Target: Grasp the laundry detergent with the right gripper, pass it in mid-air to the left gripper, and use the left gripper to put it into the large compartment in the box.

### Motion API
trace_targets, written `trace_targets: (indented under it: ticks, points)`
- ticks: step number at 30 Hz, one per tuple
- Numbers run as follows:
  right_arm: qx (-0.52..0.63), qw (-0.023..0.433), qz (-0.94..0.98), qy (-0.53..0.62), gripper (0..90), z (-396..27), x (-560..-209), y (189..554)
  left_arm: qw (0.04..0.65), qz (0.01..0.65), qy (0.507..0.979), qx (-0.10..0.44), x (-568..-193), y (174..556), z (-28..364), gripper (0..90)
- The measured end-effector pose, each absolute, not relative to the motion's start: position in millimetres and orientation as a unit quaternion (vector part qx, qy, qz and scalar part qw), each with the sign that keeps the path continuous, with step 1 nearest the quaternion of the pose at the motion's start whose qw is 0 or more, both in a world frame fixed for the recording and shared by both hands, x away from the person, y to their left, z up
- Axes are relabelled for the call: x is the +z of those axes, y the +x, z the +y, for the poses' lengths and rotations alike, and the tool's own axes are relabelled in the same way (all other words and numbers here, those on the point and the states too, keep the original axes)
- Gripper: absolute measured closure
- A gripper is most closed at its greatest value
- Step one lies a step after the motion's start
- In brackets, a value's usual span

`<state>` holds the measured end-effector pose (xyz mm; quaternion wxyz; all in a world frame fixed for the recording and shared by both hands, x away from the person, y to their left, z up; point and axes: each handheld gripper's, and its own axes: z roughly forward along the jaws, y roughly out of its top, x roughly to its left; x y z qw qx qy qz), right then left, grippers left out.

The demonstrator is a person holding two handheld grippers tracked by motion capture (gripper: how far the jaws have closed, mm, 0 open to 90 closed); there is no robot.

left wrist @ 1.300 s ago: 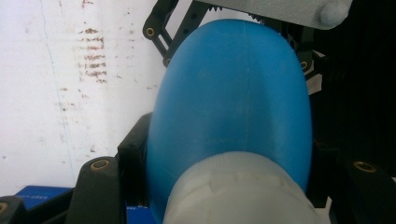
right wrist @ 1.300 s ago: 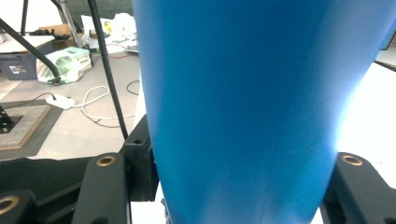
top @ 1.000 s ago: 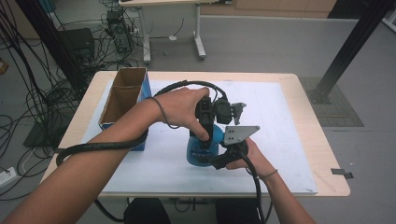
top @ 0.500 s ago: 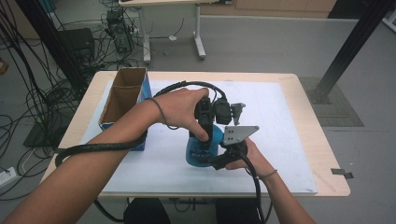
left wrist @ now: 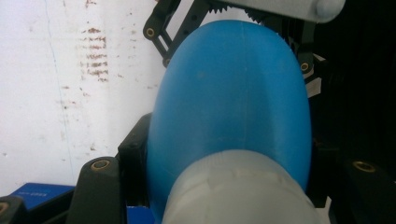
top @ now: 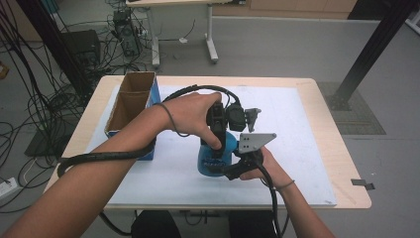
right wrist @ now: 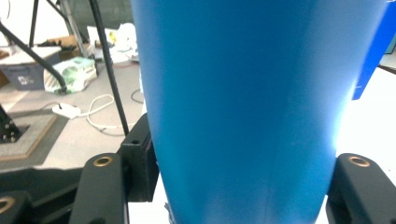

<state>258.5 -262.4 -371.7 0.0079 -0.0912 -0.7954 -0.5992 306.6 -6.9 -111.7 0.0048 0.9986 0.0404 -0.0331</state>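
A blue bottle (top: pixel 214 158) stands upright on the white sheet near the table's front middle. My left gripper (top: pixel 217 140) comes down on it from above, and its jaws are shut on the white cap (left wrist: pixel 238 186) at the bottle's top (left wrist: pixel 233 93). My right gripper (top: pixel 226 171) reaches in from the front right at table level. Its jaws sit on both sides of the bottle's body (right wrist: pixel 243 93) and touch it. The right jaws have just been opening a little, with the bottle still between them.
An open cardboard box (top: pixel 131 101) with a blue side stands at the table's left. The white sheet (top: pixel 297 129) covers most of the wooden table (top: pixel 356 198). Cables lie on the floor at the left, and a black post (top: pixel 376 44) rises at the right.
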Motion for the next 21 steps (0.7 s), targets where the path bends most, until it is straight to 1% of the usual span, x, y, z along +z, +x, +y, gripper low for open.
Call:
trace_targets:
  ticks: [3,4,5,7,9,14,17,18,21]
  points:
    - [-0.609,0.007,-0.786,-0.105,33.1,-266.2,-374.3,257.6,0.005,0.043,0.999,-0.031,-113.2,307.1,-5.7,37.4]
    - [-0.609,0.007,-0.786,-0.105,33.1,-266.2,-374.3,257.6,0.003,0.045,0.999,-0.031,-113.8,307.1,-5.9,37.4]
    - [-0.610,0.007,-0.785,-0.111,30.1,-267.3,-374.7,257.5,0.002,0.045,0.999,-0.031,-113.7,307.1,-6.1,37.5]
    - [-0.610,0.008,-0.783,-0.118,27.2,-268.2,-375.7,257.0,0.005,0.045,0.999,-0.028,-113.8,306.4,-5.3,37.5]
    - [-0.610,0.006,-0.782,-0.127,21.4,-268.7,-376.7,255.3,0.005,0.044,0.999,-0.027,-113.0,306.3,-5.5,37.5]
    - [-0.610,0.010,-0.781,-0.135,10.7,-268.2,-379.7,254.3,0.007,0.046,0.999,-0.027,-110.9,306.8,-4.5,37.5]
    - [-0.614,0.011,-0.777,-0.136,2.7,-268.0,-382.2,253.7,0.008,0.048,0.999,-0.024,-110.8,305.9,-4.0,37.6]
    - [-0.617,0.009,-0.776,-0.129,1.2,-268.7,-383.3,253.7,0.006,0.049,0.998,-0.025,-111.0,306.3,-4.4,37.5]
    - [-0.619,0.006,-0.775,-0.123,0.4,-269.5,-383.9,253.8,0.007,0.050,0.998,-0.026,-110.2,306.9,-4.2,37.5]
